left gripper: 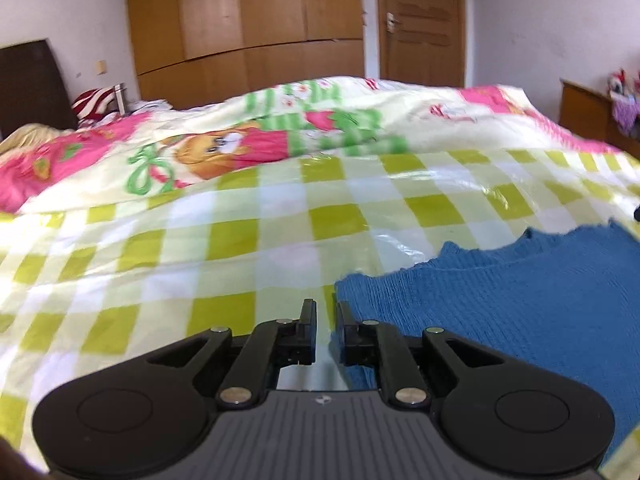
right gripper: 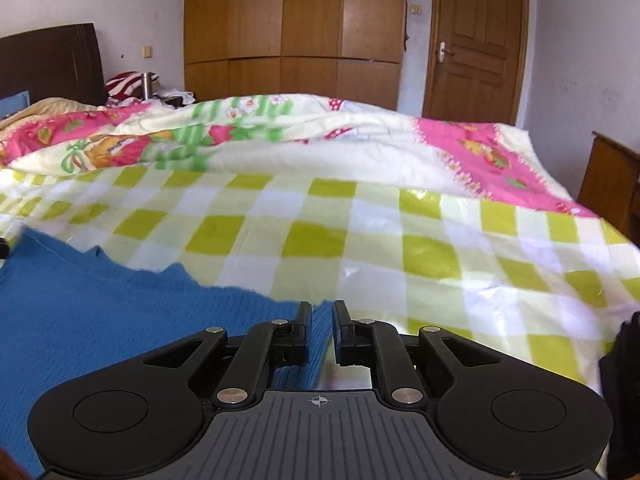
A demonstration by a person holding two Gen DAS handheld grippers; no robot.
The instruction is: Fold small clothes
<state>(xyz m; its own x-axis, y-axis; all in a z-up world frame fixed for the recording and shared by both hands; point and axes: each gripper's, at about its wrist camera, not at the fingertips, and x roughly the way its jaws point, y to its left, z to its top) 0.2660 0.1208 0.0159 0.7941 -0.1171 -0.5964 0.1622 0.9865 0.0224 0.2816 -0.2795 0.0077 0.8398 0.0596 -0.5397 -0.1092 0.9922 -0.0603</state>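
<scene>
Left gripper (left gripper: 326, 310) low over the green-checked plastic sheet (left gripper: 240, 232), fingers drawn close with only a narrow slit between them. Just right of the tips, the corner edge of the blue knit garment (left gripper: 520, 300) — passing under the right finger, though whether actually pinched cannot be told from this view. Spread flat from there, running rightward and ahead, ragged upper edge against the checks.

Right gripper (right gripper: 322, 308) in the same near-closed pose, a thin gap left between the fingers (right gripper: 304, 320). Blue knit garment (right gripper: 100, 300) to its left and beneath the left finger, a strip of blue showing in the slit between the tips — gripped or merely underneath, cannot tell. Bare checked sheet (right gripper: 400, 240) ahead and to the right.

Beyond both tools, a rumpled cartoon-print quilt (right gripper: 320, 140) in pink and cream; further back, a wooden wardrobe (right gripper: 296, 20) and a door (right gripper: 476, 40).
</scene>
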